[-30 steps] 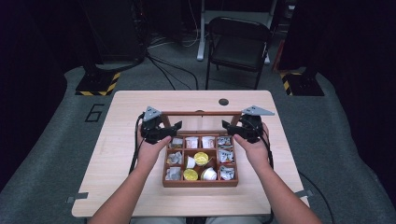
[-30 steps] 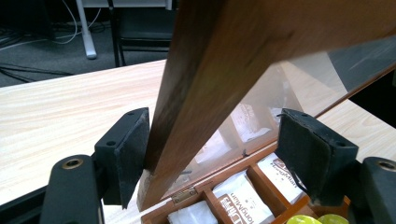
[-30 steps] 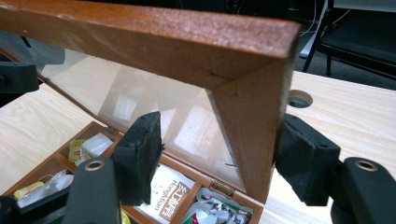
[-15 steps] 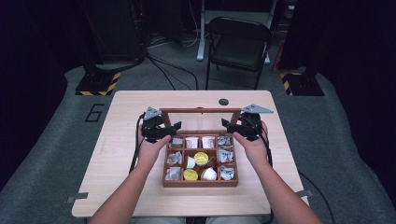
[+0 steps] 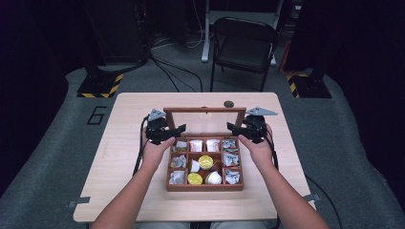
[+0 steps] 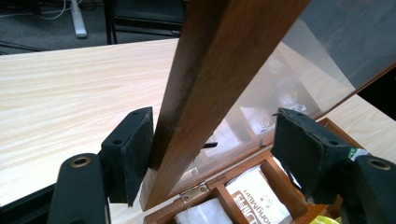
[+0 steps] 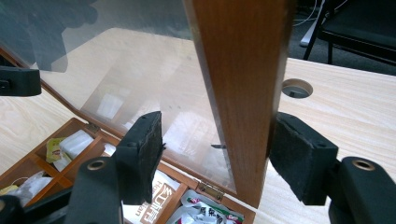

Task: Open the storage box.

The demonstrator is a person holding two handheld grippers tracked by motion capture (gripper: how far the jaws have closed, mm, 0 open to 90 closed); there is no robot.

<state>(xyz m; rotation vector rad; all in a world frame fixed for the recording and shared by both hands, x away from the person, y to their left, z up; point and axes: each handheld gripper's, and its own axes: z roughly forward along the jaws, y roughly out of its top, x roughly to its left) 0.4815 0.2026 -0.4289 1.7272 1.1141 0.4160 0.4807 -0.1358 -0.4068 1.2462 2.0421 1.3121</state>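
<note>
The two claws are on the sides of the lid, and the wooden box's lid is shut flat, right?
Not quite. The lid stands raised on its hinges, not shut flat, above the wooden box. The high view shows it, with the left claw and right claw at its side rails.

A black folding chair [image 5: 244, 44] stands beyond the wooden table [image 5: 110, 157], near hazard-striped bases [image 5: 99, 85].

box [image 5: 204, 185]: reddish-brown wood; lid [image 5: 204, 111] same brown frame with clear pane. contents: white sachets [image 5: 196, 145], yellow round capsules [image 5: 206, 161], silver-grey packets [image 5: 178, 161]. both grippers black, left gripper [image 5: 178, 130], right gripper [image 5: 233, 129]. table [image 5: 114, 143]: pale wood grain. chair [image 5: 243, 45]: black.
</note>
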